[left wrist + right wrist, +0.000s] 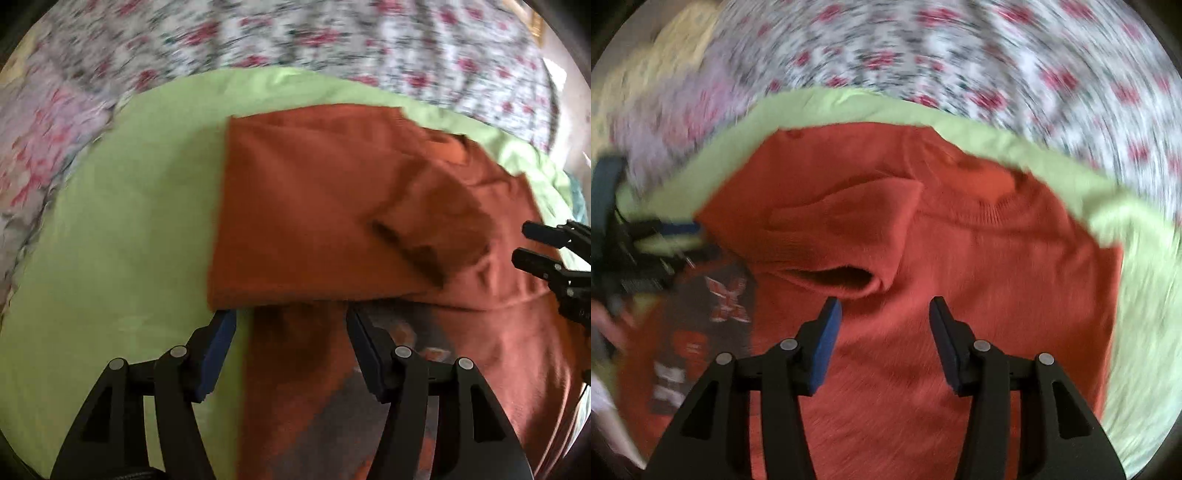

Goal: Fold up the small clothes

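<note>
An orange-red small shirt (pixel 314 206) lies partly folded on a light green cloth (pixel 122 229); its upper flap is folded over, and a dark printed graphic (pixel 402 369) shows on the layer below. My left gripper (pixel 291 325) is open, its tips at the folded edge, with nothing between the pads. In the right wrist view the same shirt (pixel 979 277) fills the middle, with a folded sleeve (pixel 849 221) and the graphic (pixel 713 321) at left. My right gripper (pixel 884 317) is open above the shirt, empty. It also shows in the left wrist view (pixel 546 251). The left gripper shows blurred in the right wrist view (pixel 661 236).
The green cloth (pixel 1137 295) lies on a floral bedspread (pixel 258 33) that also shows in the right wrist view (pixel 960 48). A pale yellow fabric (pixel 665 48) shows at the far left.
</note>
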`<state>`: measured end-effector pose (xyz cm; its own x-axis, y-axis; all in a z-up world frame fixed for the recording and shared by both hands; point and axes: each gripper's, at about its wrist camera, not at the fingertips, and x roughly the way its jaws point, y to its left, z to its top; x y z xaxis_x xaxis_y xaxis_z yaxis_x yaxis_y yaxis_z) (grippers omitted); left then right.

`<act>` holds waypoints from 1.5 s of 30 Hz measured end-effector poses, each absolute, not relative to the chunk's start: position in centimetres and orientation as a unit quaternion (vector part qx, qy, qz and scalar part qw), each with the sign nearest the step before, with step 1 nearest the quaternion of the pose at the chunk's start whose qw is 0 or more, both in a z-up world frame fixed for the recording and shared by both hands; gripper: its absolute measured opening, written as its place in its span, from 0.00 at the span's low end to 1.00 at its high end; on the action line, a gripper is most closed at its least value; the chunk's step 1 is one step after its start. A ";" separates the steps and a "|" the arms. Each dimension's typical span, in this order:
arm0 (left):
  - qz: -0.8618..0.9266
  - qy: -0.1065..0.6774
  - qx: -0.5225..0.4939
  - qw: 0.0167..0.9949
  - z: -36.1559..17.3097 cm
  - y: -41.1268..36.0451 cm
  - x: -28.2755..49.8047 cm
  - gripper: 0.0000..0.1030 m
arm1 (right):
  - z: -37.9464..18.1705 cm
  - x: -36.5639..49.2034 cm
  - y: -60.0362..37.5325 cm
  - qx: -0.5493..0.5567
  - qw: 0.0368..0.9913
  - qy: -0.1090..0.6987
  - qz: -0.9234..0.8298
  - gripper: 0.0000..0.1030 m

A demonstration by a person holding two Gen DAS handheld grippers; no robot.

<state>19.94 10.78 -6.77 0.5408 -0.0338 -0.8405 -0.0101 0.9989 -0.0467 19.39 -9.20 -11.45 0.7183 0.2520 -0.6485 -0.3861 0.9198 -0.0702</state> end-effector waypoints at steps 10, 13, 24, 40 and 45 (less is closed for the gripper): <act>0.035 0.483 -0.039 0.874 -8.0 12.6 20.2 0.61 | -12.9 21.8 -3.8 -0.245 0.911 0.279 0.181 0.45; 0.042 0.483 -0.041 0.874 -8.0 12.1 21.0 0.61 | -11.8 23.5 -5.6 -0.153 0.922 0.307 0.181 0.10; 0.069 0.490 -0.049 0.868 -8.4 11.5 23.0 0.62 | -14.9 20.9 -26.5 0.333 0.869 0.358 0.076 0.09; 0.074 0.480 -0.283 0.827 -9.0 17.4 22.8 0.63 | -18.5 19.2 -29.4 0.432 0.826 0.357 0.067 0.36; 0.064 0.454 -0.361 0.813 -9.7 18.8 22.1 0.62 | -15.5 18.5 -29.2 0.375 0.870 0.315 0.053 0.18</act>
<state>22.12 18.76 -9.68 0.5803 -0.2223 -0.7835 -0.4318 0.7317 -0.5274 18.46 -29.25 -15.52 0.7959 0.3281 -0.5088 0.1448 0.7129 0.6862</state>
